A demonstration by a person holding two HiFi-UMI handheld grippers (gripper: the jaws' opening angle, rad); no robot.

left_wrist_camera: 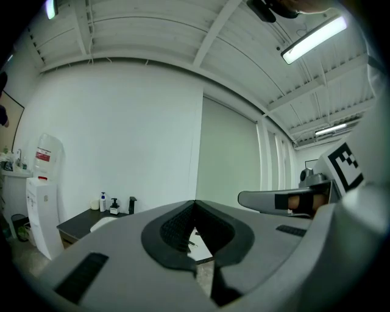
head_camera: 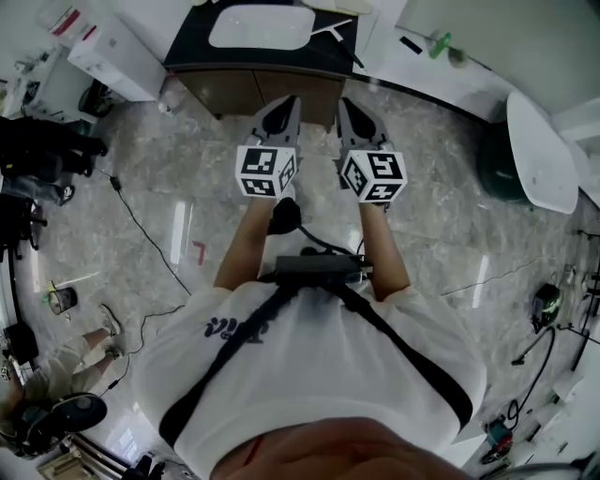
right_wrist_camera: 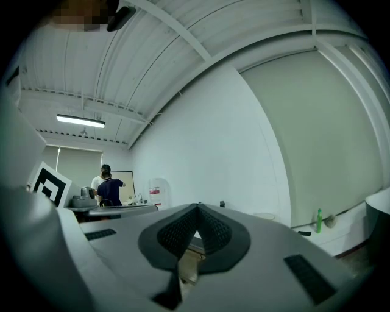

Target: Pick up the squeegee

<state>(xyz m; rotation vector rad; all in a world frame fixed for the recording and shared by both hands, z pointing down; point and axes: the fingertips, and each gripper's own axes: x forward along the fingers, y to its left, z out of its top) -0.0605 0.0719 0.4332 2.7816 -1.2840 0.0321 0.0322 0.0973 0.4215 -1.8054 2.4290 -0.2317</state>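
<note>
A dark counter [head_camera: 192, 52] with a white sink basin [head_camera: 261, 25] stands ahead of me. On it, right of the basin, lies a thin white T-shaped tool [head_camera: 335, 31] that looks like the squeegee. My left gripper [head_camera: 286, 101] and right gripper [head_camera: 349, 103] are held side by side above the floor, short of the counter's front edge, and point level at it. In the left gripper view the jaws [left_wrist_camera: 195, 204] meet at their tips with nothing between them. The right gripper [right_wrist_camera: 197, 207] is likewise shut and empty. Neither touches anything.
A white water dispenser [head_camera: 112, 52] stands left of the counter, and soap bottles [left_wrist_camera: 103, 201] stand by the basin. A green bottle [head_camera: 441, 44] sits on the white ledge at the right, near a white rounded tabletop [head_camera: 542, 150]. Cables [head_camera: 141, 225] cross the marble floor. People [right_wrist_camera: 108, 189] stand far off.
</note>
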